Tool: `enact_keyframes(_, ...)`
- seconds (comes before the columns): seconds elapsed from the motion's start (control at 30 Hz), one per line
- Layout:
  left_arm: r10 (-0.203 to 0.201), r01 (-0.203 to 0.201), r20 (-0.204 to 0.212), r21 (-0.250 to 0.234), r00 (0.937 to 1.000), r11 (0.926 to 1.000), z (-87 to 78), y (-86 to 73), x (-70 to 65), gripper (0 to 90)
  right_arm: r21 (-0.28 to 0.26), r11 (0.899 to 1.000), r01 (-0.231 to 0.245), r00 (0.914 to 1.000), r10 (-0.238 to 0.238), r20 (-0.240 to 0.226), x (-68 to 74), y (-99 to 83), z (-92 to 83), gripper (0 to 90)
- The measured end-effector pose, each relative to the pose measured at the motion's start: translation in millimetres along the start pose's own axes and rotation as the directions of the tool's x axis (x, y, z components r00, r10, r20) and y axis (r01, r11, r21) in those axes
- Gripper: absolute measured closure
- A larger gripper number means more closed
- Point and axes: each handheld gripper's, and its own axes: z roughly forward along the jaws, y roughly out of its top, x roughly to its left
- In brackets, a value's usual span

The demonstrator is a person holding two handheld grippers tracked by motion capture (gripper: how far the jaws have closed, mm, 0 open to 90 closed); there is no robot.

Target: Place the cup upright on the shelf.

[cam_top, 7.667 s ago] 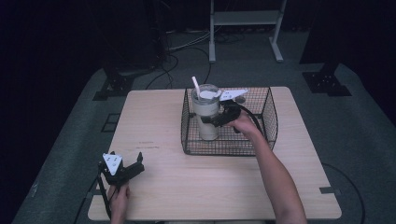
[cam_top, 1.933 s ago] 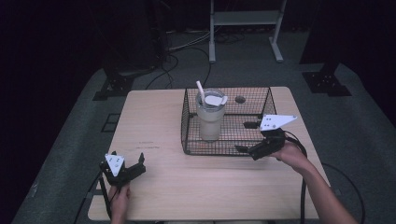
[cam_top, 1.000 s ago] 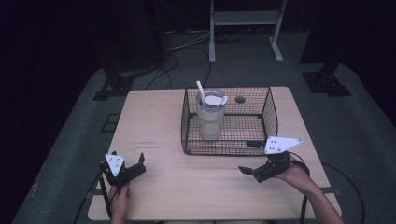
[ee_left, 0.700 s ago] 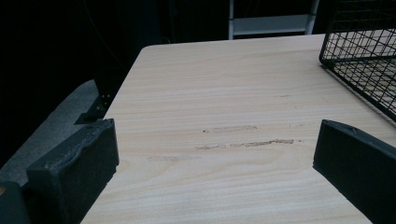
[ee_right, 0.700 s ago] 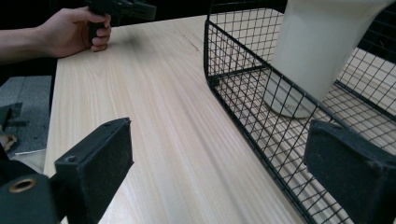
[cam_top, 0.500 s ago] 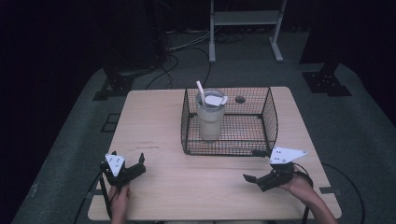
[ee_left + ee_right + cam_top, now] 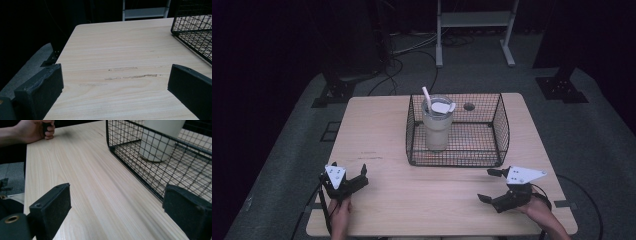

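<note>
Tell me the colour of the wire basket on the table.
Black: the wire basket is black mesh all round, clearest in the high view.

A cup (image 7: pixel 436 127) stands in the left part of a wire basket (image 7: pixel 498 131) at the table's (image 7: pixel 422 195) far middle.

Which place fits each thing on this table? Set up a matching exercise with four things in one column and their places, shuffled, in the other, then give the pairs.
Things:
1. tumbler
2. wire basket
3. left gripper
4. right gripper

Places:
A. near the table's front left corner, jaws open and empty
B. on the far middle of the table
C. upright inside the basket, at its left end
D. near the table's front right corner, jaws open and empty

Pairs: 1-C, 2-B, 3-A, 4-D
</note>
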Motion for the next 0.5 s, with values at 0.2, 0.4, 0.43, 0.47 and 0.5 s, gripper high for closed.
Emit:
enact_keyframes(0.2,0.001,-0.001,-0.001,0.002,1.0,1.0,0.0,0.0,-0.1,0.0,-0.003,1.0,-0.006,1.0,0.006,0.005,2.5,-7.0,-2.9,7.4)
enact_keyframes(0.4,0.0,0.0,-0.001,0.002,1.0,1.0,0.1,0.0,0.0,0.0,-0.008,1.0,-0.018,0.9994,0.018,0.029,4.0,-15.9,-3.5,7.4)
enact_keyframes(0.43,0.0,0.0,-0.001,0.002,1.0,1.0,0.1,0.0,0.0,0.0,-0.011,1.0,-0.023,0.9992,0.023,0.032,4.3,-17.2,-3.8,7.4)
enact_keyframes(0.47,0.0,0.0,-0.001,0.002,1.0,1.0,0.1,0.0,0.0,0.0,-0.011,1.0,-0.023,0.9992,0.023,0.032,4.3,-17.2,-3.8,7.4)
enact_keyframes(0.5,0.0,0.0,-0.001,0.002,1.0,1.0,0.2,0.0,-0.1,0.0,-0.023,0.999,-0.024,0.9991,0.025,0.035,4.0,-18.7,-4.2,7.4)
